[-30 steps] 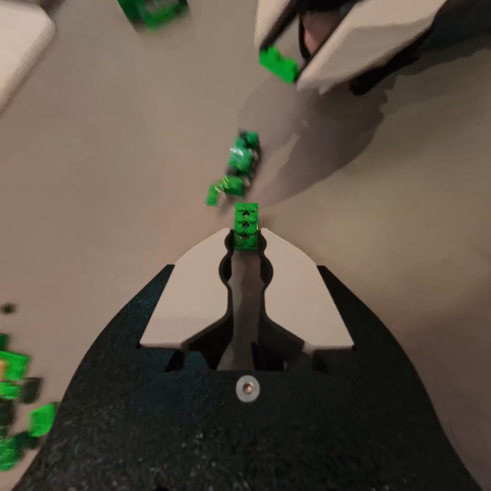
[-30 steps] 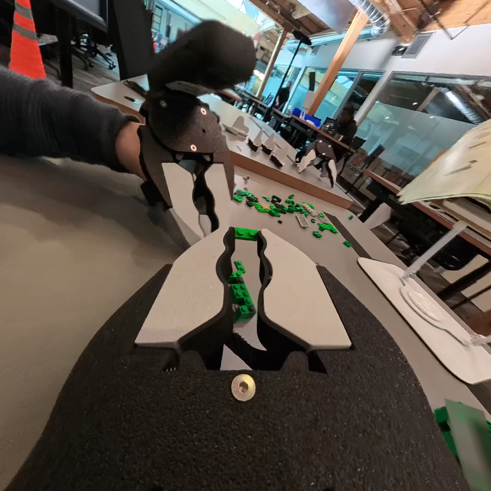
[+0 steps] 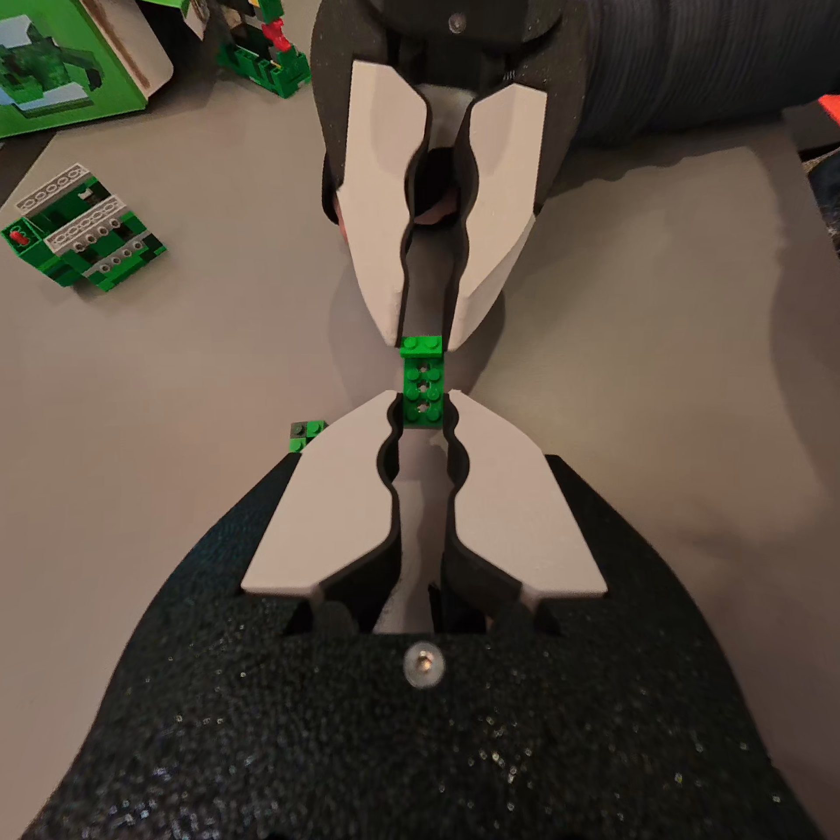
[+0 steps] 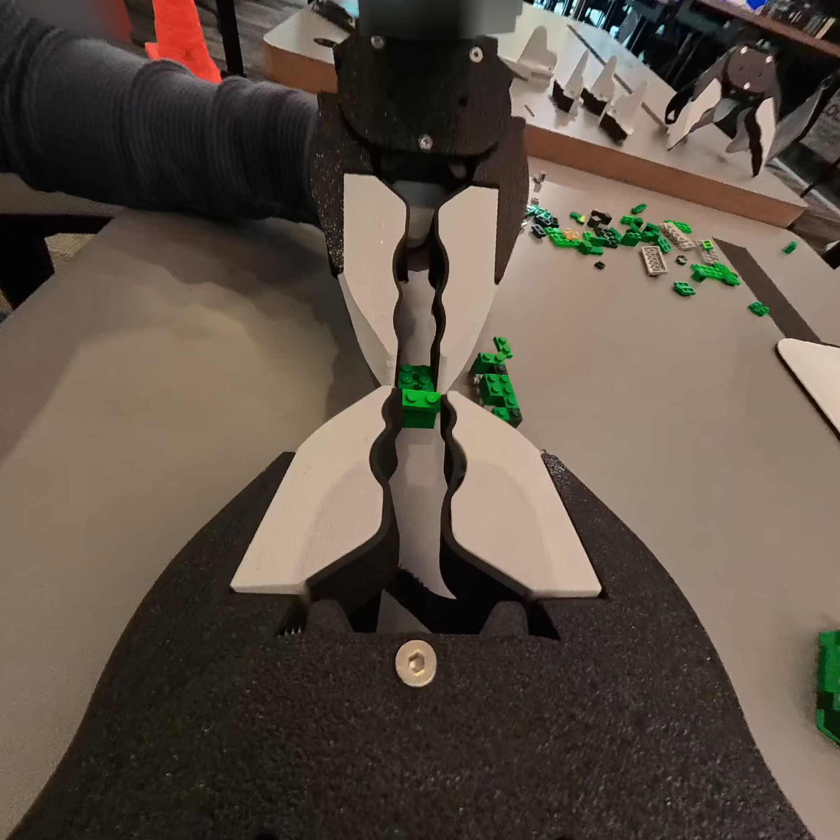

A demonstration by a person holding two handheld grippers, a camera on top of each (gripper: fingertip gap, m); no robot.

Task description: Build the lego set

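The left gripper [image 3: 422, 400] is closed down to the width of a long green plate [image 3: 423, 395], which it pinches by its sides with the studs facing up and the far end sticking out past the fingertips. The right gripper [image 4: 420, 402] faces it tip to tip and is likewise nearly closed, clamping a small green brick [image 4: 420, 409] across its width. In the left wrist view that brick [image 3: 422, 347] sits at the plate's far end, touching it or just over it; whether the studs have seated cannot be told. Both pieces are held above the table [image 3: 182, 363], not resting on it.

Relative to the plate, a small loose green piece [image 3: 305, 434] lies just to the left on the table, a half-built green and grey block [image 3: 86, 236] is well off to the far left, and the box [image 3: 59, 68] stands beyond that. In the right wrist view a small cluster of bricks [image 4: 495, 386] lies just right of the 2 grippers, with a scatter of spare pieces [image 4: 636, 241] farther back.

The likely trouble is in the press. The plate is held by only its near end, so a push on the free end could lever it and swing it out of the fingers. If the brick is 1 stud off or tilted, it may jam on a corner or pop free and drop among the loose pieces.
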